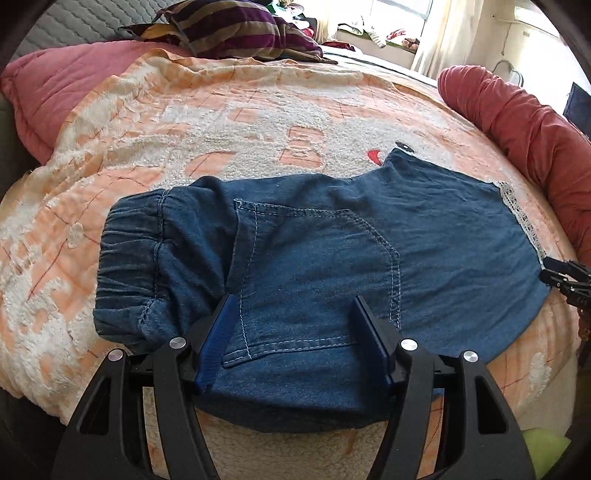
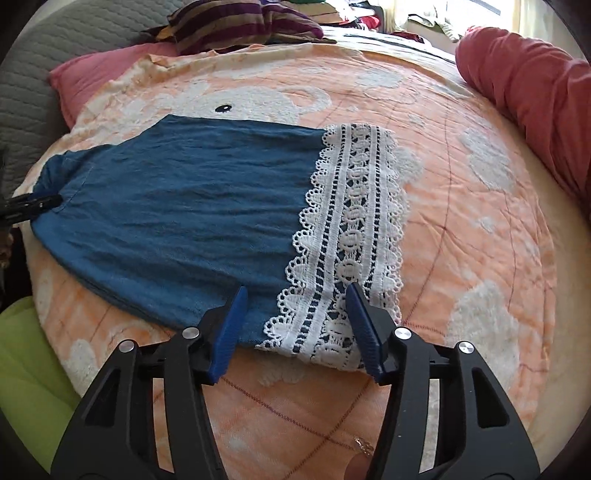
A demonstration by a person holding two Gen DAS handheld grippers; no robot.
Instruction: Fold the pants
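Blue denim pants (image 1: 443,229) lie flat on the bed, folded lengthwise. Their elastic waistband (image 1: 125,251) is at the left and a stitched back pocket (image 1: 314,266) faces up. My left gripper (image 1: 295,301) stands open over the pocket end, with the near edge of the cloth lying between its blue fingers (image 1: 221,332). The white lace hem (image 2: 354,221) of the pants (image 2: 184,192) fills the right wrist view. My right gripper (image 2: 296,288) is open astride the hem's near corner, not pressing it. Each gripper shows at the edge of the other's view: the right gripper (image 1: 565,277) and the left gripper (image 2: 29,205).
An orange and white fleece blanket (image 1: 221,122) covers the bed. A rolled red quilt (image 1: 524,118) runs along the right side, a pink quilt (image 1: 48,85) lies at the far left, and a striped pillow (image 1: 240,29) at the back. Something lime green (image 2: 26,369) sits off the near edge.
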